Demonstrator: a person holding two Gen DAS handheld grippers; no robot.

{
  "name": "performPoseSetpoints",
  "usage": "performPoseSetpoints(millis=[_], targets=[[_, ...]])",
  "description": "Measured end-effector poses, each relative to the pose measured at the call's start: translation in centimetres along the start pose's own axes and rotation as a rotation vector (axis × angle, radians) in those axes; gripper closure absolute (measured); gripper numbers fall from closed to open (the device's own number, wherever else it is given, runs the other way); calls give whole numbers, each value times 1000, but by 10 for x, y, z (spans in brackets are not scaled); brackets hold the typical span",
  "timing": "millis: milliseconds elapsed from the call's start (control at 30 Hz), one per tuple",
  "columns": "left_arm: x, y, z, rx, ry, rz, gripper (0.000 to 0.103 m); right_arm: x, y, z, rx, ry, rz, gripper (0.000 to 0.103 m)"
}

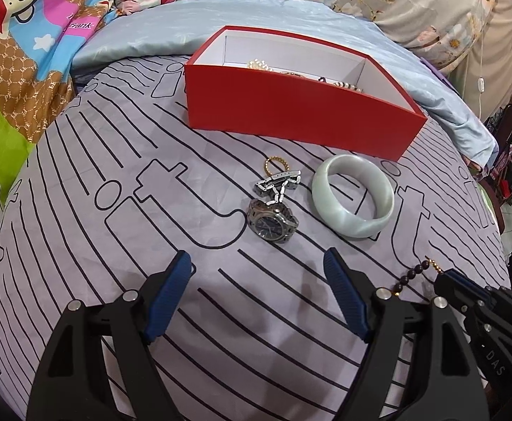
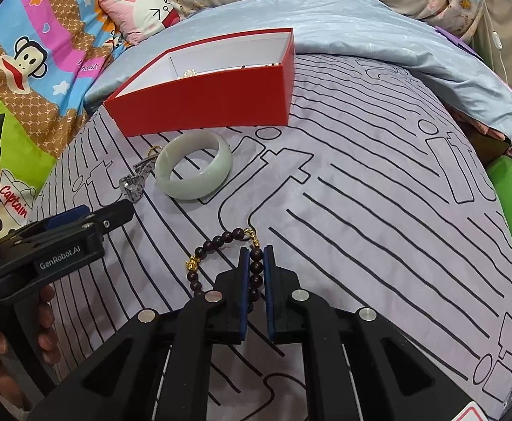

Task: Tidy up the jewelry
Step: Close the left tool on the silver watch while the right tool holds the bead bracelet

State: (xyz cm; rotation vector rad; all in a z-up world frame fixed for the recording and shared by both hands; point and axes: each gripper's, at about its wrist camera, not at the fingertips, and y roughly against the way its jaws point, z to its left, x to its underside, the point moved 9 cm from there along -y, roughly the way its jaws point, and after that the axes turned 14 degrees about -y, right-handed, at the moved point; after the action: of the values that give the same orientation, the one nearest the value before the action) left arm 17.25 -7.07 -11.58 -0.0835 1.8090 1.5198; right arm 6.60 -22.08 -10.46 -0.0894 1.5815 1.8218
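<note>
- The right gripper point(image 2: 256, 263) is closed on a dark bead bracelet point(image 2: 220, 242); the strand is clamped between the blue pads and the rest is draped over the lilac striped sheet point(image 2: 378, 210).
- The left gripper point(image 1: 257, 280) is held wide open with nothing between its fingers.
- A metal watch point(image 1: 273, 222) and a pale green bangle point(image 1: 354, 196) are laid beside each other just ahead of the left gripper.
- A red box point(image 1: 301, 119) containing pearl pieces is placed behind them.

Bed point(image 1: 80, 182) with lilac line-print sheet is carrying a red box point(image 1: 291, 112) toward its far edge, with jade bangle point(image 1: 354, 196), steel watch point(image 1: 273, 221) and small gold ring point(image 1: 276, 164) lying just before it.
</note>
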Motion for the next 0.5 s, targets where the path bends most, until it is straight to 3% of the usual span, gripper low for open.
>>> performPoseSetpoints(millis=[333, 500], targets=[[-7, -8, -1, 22, -12, -11, 28, 4, 1, -3, -13, -16, 11, 96], [-15, -16, -5, 11, -46, -17, 39, 4, 1, -3, -19, -25, 16, 96]])
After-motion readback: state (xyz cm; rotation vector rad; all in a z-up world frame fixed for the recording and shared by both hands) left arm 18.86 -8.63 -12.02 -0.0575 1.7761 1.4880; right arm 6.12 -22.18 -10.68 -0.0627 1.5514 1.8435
